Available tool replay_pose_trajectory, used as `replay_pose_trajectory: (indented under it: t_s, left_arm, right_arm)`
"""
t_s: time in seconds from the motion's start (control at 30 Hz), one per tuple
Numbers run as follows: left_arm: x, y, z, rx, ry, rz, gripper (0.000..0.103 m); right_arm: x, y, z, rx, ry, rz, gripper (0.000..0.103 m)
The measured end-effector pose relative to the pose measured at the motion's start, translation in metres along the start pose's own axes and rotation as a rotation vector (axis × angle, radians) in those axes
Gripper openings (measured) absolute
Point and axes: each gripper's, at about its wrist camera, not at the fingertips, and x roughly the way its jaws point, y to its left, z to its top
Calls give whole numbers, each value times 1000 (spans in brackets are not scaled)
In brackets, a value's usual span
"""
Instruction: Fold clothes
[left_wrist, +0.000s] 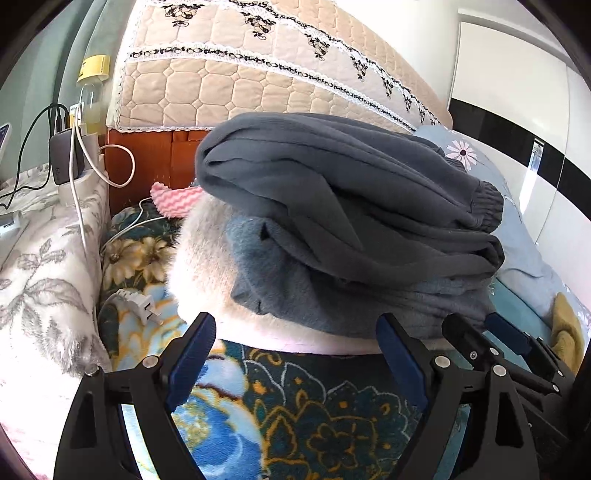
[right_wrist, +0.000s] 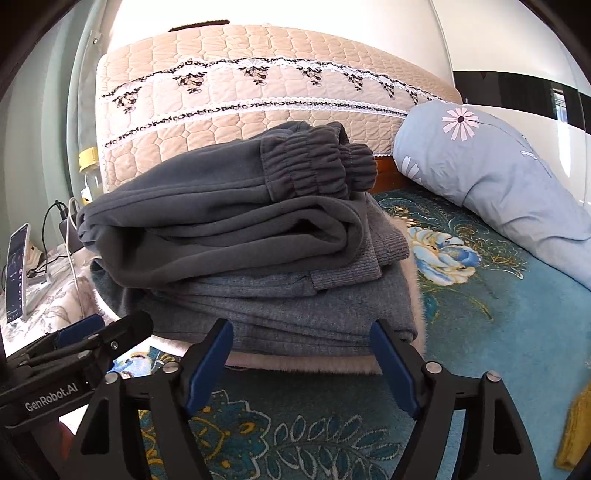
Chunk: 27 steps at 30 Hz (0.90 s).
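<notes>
A stack of folded clothes sits on the bed. Dark grey sweatpants (left_wrist: 351, 199) (right_wrist: 229, 221) lie on top, over a blue-grey knit garment (left_wrist: 280, 280) (right_wrist: 295, 306), over a white fluffy garment (left_wrist: 199, 266) (right_wrist: 303, 363). My left gripper (left_wrist: 295, 332) is open and empty, just in front of the stack's near edge. My right gripper (right_wrist: 301, 339) is open and empty, also right at the stack's near edge. The right gripper shows at the left wrist view's right side (left_wrist: 484, 332); the left gripper shows at the right wrist view's lower left (right_wrist: 107, 332).
The floral blue blanket (left_wrist: 295, 413) (right_wrist: 498, 295) covers the bed. A quilted beige headboard cover (left_wrist: 258, 74) (right_wrist: 258, 96) stands behind. A blue pillow (right_wrist: 498, 177) lies right. A bedside stand with chargers and cables (left_wrist: 70, 155), a phone (right_wrist: 16, 273), a loose plug (left_wrist: 138, 304).
</notes>
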Motion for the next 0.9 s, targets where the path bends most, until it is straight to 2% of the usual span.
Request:
replay_pose_trajectory:
  t_s: [0.2,0.37,0.5,0.63,0.9]
  left_arm:
    - [-4,3,-4,0,-28,3,89]
    - [-2,10,-2,-5,-34,-9,90]
    - [-1,13,2,3,-33,19,91]
    - [-4,10,3,0,-40,58,91]
    - [8,16,4,-21,14,41,91]
  right_arm:
    - [-1,4,1,-9,1,-29,88]
    - [-6,5,3,3,-4,-90,103]
    - [-4,5,1,21,24,-80,103]
    - [0,13,-2,-13,42,-100,103]
    - [3,17,-5,-32,48,-122,103]
